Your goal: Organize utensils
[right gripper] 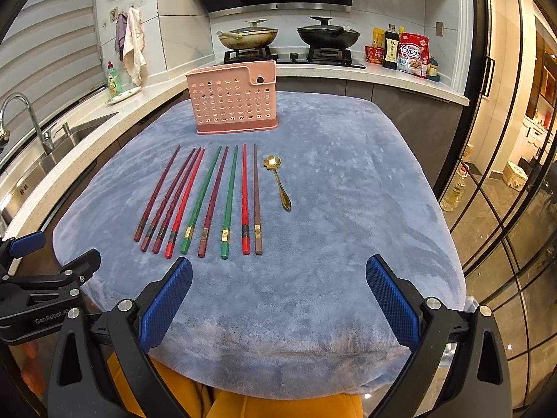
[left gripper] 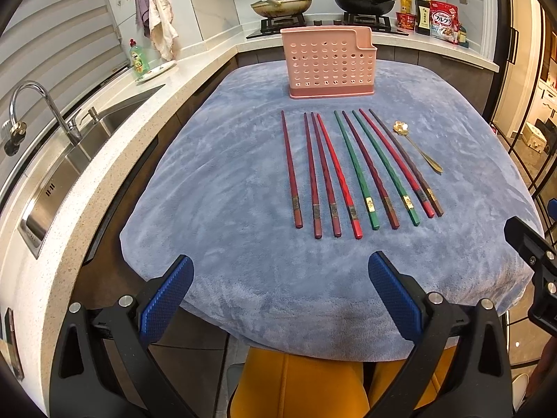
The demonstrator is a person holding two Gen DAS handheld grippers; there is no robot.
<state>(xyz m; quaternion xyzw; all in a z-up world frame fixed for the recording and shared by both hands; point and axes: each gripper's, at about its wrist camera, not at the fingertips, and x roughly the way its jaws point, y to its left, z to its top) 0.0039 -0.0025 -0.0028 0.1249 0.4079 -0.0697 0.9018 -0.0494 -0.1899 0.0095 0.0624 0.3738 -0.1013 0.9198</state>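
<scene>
Several red, dark red, green and brown chopsticks [left gripper: 351, 170] [right gripper: 205, 198] lie side by side on a blue plush cloth [left gripper: 226, 181] [right gripper: 348, 191]. A gold spoon [left gripper: 417, 148] [right gripper: 278, 181] lies to their right. A pink perforated utensil holder [left gripper: 329, 64] [right gripper: 233, 99] stands upright behind them. My left gripper [left gripper: 280, 297] is open and empty above the cloth's near edge. My right gripper [right gripper: 278, 297] is open and empty there too, to the right of the left one.
A counter with a steel sink [left gripper: 69, 167] and tap [left gripper: 38, 104] runs along the left. A stove with two pans [left gripper: 323, 1] and food packets [left gripper: 442, 17] stand at the back. Glass doors [right gripper: 504, 209] are on the right.
</scene>
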